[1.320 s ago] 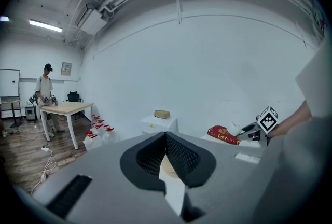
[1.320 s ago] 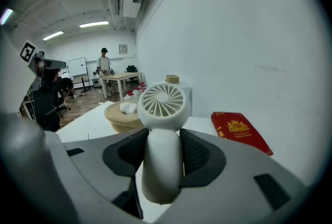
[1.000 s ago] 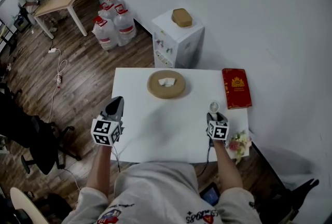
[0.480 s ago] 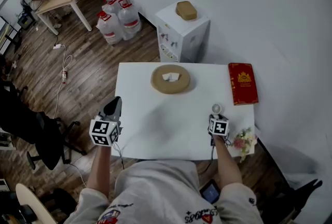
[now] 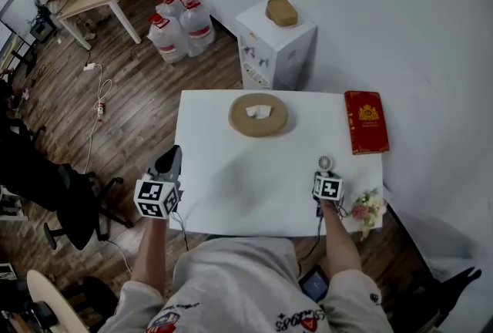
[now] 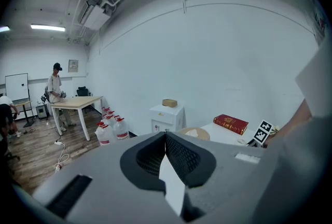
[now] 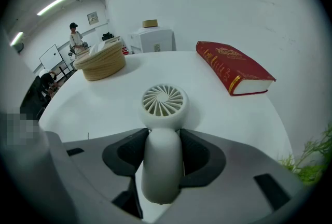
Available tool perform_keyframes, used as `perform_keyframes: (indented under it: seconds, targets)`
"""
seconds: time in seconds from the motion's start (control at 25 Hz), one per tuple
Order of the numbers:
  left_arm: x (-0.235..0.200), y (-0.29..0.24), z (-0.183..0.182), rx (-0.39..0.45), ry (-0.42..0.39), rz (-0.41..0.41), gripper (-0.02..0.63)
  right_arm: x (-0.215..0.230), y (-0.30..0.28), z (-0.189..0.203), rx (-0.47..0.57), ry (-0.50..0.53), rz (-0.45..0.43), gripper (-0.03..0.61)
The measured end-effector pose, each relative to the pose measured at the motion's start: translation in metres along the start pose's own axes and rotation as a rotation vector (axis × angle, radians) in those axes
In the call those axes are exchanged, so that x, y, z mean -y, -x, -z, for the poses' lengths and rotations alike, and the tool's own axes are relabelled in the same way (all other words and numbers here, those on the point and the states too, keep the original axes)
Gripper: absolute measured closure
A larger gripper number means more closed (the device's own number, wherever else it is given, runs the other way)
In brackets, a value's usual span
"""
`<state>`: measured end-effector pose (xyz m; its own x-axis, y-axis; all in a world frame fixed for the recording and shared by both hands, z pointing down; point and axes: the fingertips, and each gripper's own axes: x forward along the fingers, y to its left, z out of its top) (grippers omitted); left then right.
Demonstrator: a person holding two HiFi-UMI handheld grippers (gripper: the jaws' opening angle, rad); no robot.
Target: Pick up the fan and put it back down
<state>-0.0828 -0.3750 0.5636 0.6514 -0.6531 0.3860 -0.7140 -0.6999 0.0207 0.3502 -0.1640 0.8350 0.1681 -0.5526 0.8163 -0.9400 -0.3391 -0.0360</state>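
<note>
A small white hand-held fan (image 7: 163, 101) has its round grille head pointing away from me, over the white table (image 5: 231, 193). My right gripper (image 7: 162, 137) is shut on the fan's handle, with a dark pad pressed to each side. From the head view the fan (image 5: 325, 163) shows just beyond the right gripper (image 5: 323, 173) near the table's right front. Whether the fan touches the tabletop I cannot tell. My left gripper (image 5: 171, 156) hovers at the table's left edge, and its jaws (image 6: 166, 137) meet at the tips with nothing between them.
A red book (image 5: 366, 122) lies at the table's right back corner, and a round woven basket (image 5: 258, 114) sits at the back middle. Flowers (image 5: 366, 208) hang off the front right corner. Behind stand a white cabinet (image 5: 277, 46) and water bottles (image 5: 181, 27).
My right gripper has sunk toward the table with the fan still in its grip. The left gripper has drifted only slightly.
</note>
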Motion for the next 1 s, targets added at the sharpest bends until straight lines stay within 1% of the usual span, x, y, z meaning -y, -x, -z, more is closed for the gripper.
perform_keyframes:
  seconds: [0.12,0.36,0.4,0.48,0.52,0.6,0.72,0.84,0.92,1.0]
  targets:
    - [0.003,0.000,0.002,0.000,0.004,0.003,0.609,0.000,-0.001,-0.001,0.002,-0.006,-0.013,0.386]
    - [0.007,0.001,0.003,0.001,0.006,0.016,0.609,0.005,-0.001,-0.001,-0.020,0.026,0.009,0.380]
    - [0.008,0.001,0.004,0.001,0.007,0.018,0.609,0.004,-0.001,0.001,-0.034,0.020,0.003,0.372]
    - [0.009,0.002,0.004,0.003,0.011,0.021,0.609,-0.001,-0.002,0.014,-0.094,-0.015,-0.012,0.322]
    - [0.010,0.002,0.004,0.005,0.014,0.022,0.609,-0.001,-0.001,0.017,-0.107,-0.030,-0.012,0.306]
    - [0.012,0.001,0.003,0.010,0.019,0.028,0.609,0.000,0.005,0.012,-0.086,-0.055,-0.002,0.307]
    - [0.015,0.001,0.002,0.020,0.030,0.040,0.609,0.000,0.018,0.012,-0.077,-0.109,0.001,0.315]
    - [0.019,-0.001,0.001,0.031,0.040,0.054,0.609,0.004,0.036,-0.011,0.021,-0.084,0.017,0.329]
    - [0.021,-0.003,-0.001,0.041,0.042,0.064,0.609,0.000,0.050,-0.026,0.070,-0.069,0.010,0.362]
    - [0.023,-0.005,-0.005,0.054,0.048,0.072,0.609,-0.006,0.060,-0.031,0.075,-0.084,-0.010,0.430]
